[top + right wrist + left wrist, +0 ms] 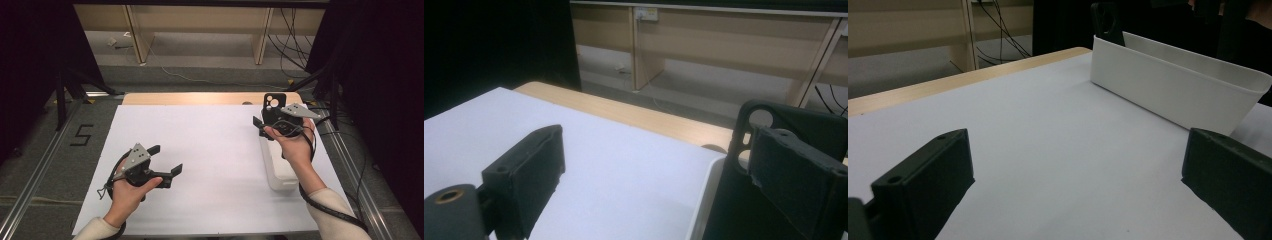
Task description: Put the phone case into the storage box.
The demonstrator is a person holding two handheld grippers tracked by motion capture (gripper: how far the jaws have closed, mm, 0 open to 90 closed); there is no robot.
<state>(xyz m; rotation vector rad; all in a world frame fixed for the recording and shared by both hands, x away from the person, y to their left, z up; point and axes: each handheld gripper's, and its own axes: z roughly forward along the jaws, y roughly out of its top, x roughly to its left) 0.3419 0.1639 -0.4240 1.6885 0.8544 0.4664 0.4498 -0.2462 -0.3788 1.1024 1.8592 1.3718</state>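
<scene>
A black phone case [274, 101] stands upright at the far end of a long white bin [278, 172] on the right side of the white sheet [210, 145]. My right gripper [263, 119] hovers open at that end of the bin. In the right gripper view its right finger [799, 175] sits just in front of the phone case [794, 122], above the bin's rim [705, 200], and the pads press on nothing. My left gripper [166, 159] rests low over the sheet at the left, open and empty. Its own view looks across to the bin [1173, 85] and the case [1105, 22].
The sheet covers a wooden table whose bare far edge [200, 98] shows beyond it. Metal rails [35, 170] run along both sides of the table. Cables [295, 50] and wooden furniture legs [137, 35] lie on the floor behind.
</scene>
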